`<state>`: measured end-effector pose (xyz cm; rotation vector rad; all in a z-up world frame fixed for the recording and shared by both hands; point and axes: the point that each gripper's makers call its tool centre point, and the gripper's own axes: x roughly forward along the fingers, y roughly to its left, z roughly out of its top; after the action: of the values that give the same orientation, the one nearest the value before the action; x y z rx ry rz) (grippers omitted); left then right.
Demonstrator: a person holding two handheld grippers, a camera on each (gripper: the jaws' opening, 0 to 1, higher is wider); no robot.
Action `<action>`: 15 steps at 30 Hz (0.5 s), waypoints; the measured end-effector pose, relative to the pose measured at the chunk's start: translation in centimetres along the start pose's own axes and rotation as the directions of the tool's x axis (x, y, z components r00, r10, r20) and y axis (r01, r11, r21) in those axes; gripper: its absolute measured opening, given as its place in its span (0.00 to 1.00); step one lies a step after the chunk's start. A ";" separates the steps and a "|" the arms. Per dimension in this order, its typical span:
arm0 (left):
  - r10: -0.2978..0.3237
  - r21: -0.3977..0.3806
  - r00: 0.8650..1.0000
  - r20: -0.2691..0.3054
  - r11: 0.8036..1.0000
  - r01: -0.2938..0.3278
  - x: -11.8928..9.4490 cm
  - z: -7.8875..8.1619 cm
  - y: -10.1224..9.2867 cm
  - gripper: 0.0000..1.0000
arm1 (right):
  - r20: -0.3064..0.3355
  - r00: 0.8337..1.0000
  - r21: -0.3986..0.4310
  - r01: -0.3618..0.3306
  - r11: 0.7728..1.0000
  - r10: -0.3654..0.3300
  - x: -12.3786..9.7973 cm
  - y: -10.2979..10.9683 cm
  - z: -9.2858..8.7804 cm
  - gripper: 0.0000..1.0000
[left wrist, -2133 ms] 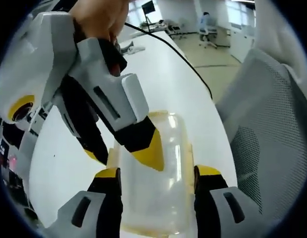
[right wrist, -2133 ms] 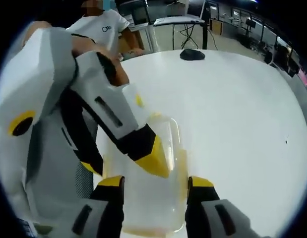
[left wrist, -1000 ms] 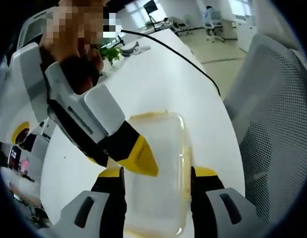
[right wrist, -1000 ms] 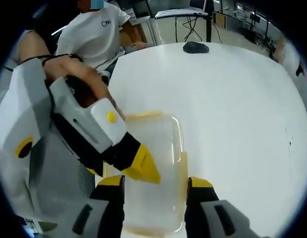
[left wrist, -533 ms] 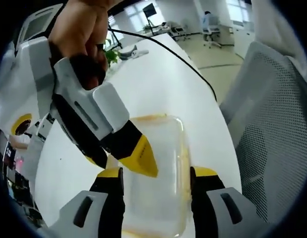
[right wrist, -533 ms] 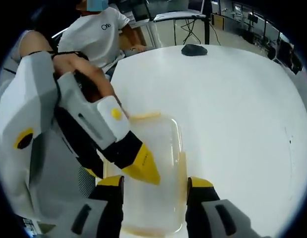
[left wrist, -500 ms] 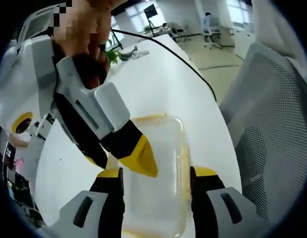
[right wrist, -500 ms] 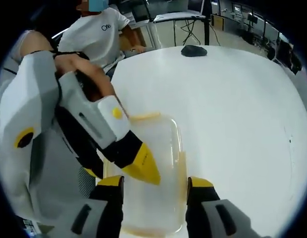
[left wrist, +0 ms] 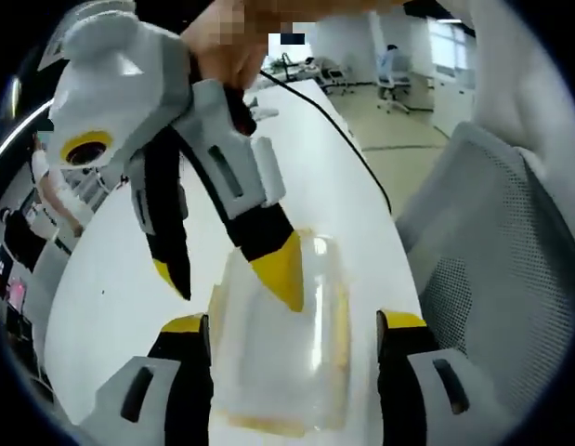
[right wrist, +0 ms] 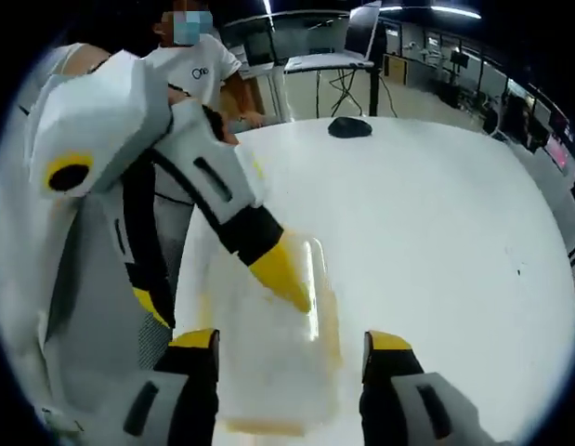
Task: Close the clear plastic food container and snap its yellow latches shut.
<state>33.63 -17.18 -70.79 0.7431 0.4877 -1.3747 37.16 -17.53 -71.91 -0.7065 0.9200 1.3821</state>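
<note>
We are working over a white table (right wrist: 436,214), with the clear container (left wrist: 282,353) lying between the spread jaws of our left gripper (left wrist: 292,330), just ahead of them. The right gripper (right wrist: 287,344) is likewise standing wide around it, touching nothing we can make out. Each gripper's yellow tip is reaching over the lid from the left. We are judging the box light, thin-walled and slippery, so we are favouring pressing at the rim, beside the yellow latches (left wrist: 338,325).

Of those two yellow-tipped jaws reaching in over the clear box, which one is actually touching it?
The long one lying across the container lid, belonging to the right gripper; its partner jaw hangs off the side, above the white table.
</note>
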 end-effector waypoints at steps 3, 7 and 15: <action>-0.010 -0.010 1.000 -0.005 1.000 0.010 -0.5 -0.4 0.4 0.75 | 0.016 1.000 0.005 0.003 1.000 -0.003 -0.2 0.5 -0.2 0.61; -0.035 -0.019 0.999 -0.011 0.999 0.035 -1.2 -0.9 0.7 0.79 | 0.042 0.999 -0.003 0.012 1.000 -0.012 -0.4 1.4 -0.3 0.64; -0.092 -0.081 0.996 -0.014 0.993 0.090 -1.9 -1.8 1.5 0.81 | 0.104 0.994 -0.040 0.036 0.999 -0.032 -0.7 2.6 -1.1 0.80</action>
<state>35.03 -14.46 -70.41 0.6749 0.5941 -1.4258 34.45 -18.58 -71.55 -0.6732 0.7962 1.3982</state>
